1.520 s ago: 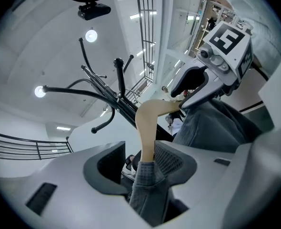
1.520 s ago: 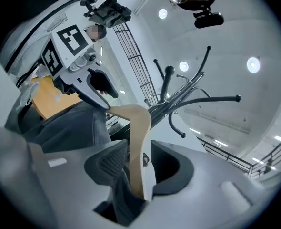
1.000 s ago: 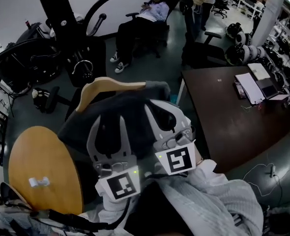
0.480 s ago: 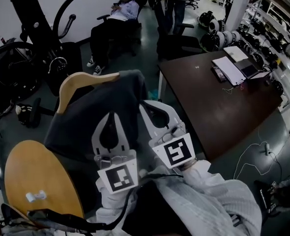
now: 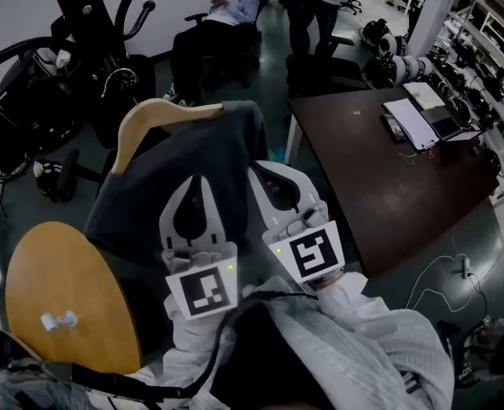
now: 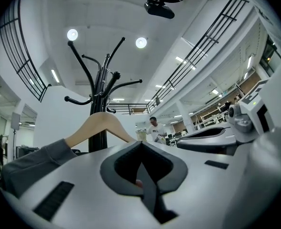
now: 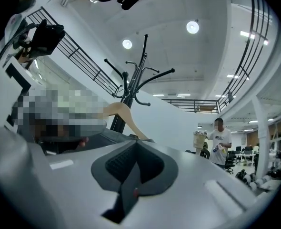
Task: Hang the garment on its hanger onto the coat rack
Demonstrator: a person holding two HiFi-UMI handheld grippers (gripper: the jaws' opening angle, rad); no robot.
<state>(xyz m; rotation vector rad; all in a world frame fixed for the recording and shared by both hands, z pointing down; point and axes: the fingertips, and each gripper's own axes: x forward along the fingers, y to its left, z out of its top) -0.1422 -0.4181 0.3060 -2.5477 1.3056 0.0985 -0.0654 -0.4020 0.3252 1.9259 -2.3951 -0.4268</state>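
Note:
A dark grey garment (image 5: 184, 178) hangs on a pale wooden hanger (image 5: 162, 118), held up in the air in front of me. Both grippers point up and away into its cloth. My left gripper (image 5: 197, 184) is shut on the fabric near the middle. Just to its right, my right gripper (image 5: 265, 174) is also shut on the garment. The black coat rack (image 6: 100, 87) with curved arms rises beyond the hanger (image 6: 100, 125) in the left gripper view. In the right gripper view the coat rack (image 7: 131, 87) stands behind the hanger (image 7: 124, 113). The hanger's hook is hidden.
A round wooden tabletop (image 5: 64, 314) lies at the lower left. To the right is a dark brown table (image 5: 380, 178) with papers and a laptop (image 5: 427, 118). A seated person (image 5: 209, 32) and a standing person (image 5: 316, 7) are behind, among black office chairs (image 5: 60, 173).
The left gripper's jaws, spread wide over the garment a second ago, have closed on it. Garment and hanger have shifted a little to the left in the head view.

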